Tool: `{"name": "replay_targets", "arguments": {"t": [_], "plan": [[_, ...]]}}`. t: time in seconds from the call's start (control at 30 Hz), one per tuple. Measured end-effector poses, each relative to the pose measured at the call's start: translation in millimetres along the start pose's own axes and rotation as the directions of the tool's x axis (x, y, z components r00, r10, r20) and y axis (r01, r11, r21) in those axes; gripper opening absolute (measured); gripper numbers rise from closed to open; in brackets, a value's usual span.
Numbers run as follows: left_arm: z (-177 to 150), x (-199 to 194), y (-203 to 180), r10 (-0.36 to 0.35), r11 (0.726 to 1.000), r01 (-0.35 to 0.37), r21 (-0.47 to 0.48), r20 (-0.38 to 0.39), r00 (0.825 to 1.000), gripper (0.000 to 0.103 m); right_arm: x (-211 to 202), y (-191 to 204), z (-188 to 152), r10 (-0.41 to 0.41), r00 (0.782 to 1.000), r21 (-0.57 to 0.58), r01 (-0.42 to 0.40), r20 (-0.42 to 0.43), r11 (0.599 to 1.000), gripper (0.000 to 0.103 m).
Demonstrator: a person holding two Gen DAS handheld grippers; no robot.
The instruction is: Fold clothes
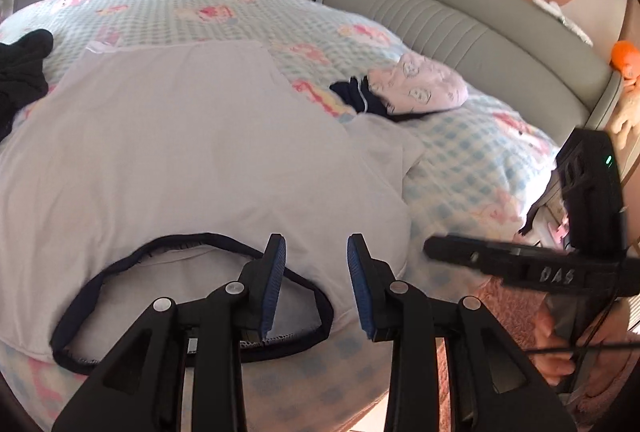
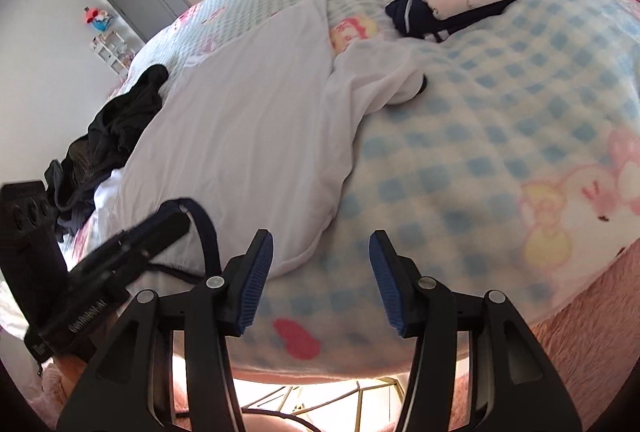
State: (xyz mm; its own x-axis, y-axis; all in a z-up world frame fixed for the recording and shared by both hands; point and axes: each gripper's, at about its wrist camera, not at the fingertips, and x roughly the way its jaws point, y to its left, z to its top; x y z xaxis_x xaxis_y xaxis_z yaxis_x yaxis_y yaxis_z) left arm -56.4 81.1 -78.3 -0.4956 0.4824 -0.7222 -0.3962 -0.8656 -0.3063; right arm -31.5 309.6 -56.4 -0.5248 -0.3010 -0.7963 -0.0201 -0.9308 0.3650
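A white T-shirt [image 1: 192, 136] with a dark navy collar [image 1: 120, 264] lies spread flat on the bed, collar toward me. My left gripper [image 1: 316, 244] hovers open just over the shoulder, right of the collar, with nothing pinched between its blue pads. In the right wrist view the same shirt [image 2: 248, 120] runs away to the upper left, one sleeve rumpled at its right side. My right gripper [image 2: 322, 240] is open over the checked blanket [image 2: 480, 112], beside the shirt's near corner, with nothing between its pads. The other gripper's black body shows in each view.
A black clothes heap [image 2: 120, 120] lies left of the shirt. A folded pink printed garment [image 1: 420, 84] on a navy one [image 1: 356, 92] sits at the far right by the grey headboard [image 1: 460, 24]. The bed's near edge drops to a pink rug [image 2: 580, 304].
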Motion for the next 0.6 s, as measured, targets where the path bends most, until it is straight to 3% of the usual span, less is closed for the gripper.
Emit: {"name": "replay_targets", "arguments": {"t": [0.07, 0.1, 0.13, 0.23, 0.33, 0.43, 0.5, 0.6], "plan": [[-13.0, 19.7, -4.8, 0.116, 0.992, -0.107, 0.068, -0.137, 0.984, 0.034, -8.4, -8.1, 13.7, -0.021, 1.000, -0.004, 0.021, 0.018, 1.000, 0.052], [-20.9, 22.3, -6.4, 0.162, 0.983, -0.143, 0.115, -0.170, 0.972, 0.032, -15.0, -11.2, 19.6, -0.016, 0.999, -0.025, 0.016, 0.031, 1.000, 0.053], [-26.5, 16.5, -6.7, 0.170, 0.978, -0.147, 0.146, -0.160, 0.972, 0.031, -20.0, -14.6, 25.3, -0.014, 0.999, -0.048, 0.016, 0.044, 0.999, 0.060], [-20.2, -1.4, -5.7, 0.109, 0.989, -0.094, 0.113, -0.135, 0.985, 0.032, -15.9, -26.2, 44.2, -0.010, 0.999, -0.051, 0.012, 0.042, 0.999, 0.064], [3.9, -9.6, -11.3, 0.055, 0.996, -0.052, 0.066, -0.047, 0.997, 0.032, 3.1, -39.3, 63.9, 0.041, 0.999, 0.008, -0.042, 0.027, 0.999, 0.064], [32.5, -1.8, -23.4, 0.000, 0.999, 0.000, 0.052, 0.006, 1.000, 0.032, 15.9, -49.1, 73.1, -0.045, 0.998, 0.083, 0.041, 0.049, 0.996, 0.062], [50.0, 14.6, -38.3, -0.015, 0.996, 0.015, 0.091, 0.004, 1.000, 0.034, 14.2, -60.1, 71.2, -0.085, 0.994, 0.139, 0.076, 0.063, 0.987, 0.062], [72.9, 48.9, -69.8, 0.008, 0.977, -0.003, 0.214, -0.021, 1.000, 0.045, 13.4, -74.7, 61.6, -0.091, 0.995, 0.186, 0.084, 0.032, 0.979, 0.062]]}}
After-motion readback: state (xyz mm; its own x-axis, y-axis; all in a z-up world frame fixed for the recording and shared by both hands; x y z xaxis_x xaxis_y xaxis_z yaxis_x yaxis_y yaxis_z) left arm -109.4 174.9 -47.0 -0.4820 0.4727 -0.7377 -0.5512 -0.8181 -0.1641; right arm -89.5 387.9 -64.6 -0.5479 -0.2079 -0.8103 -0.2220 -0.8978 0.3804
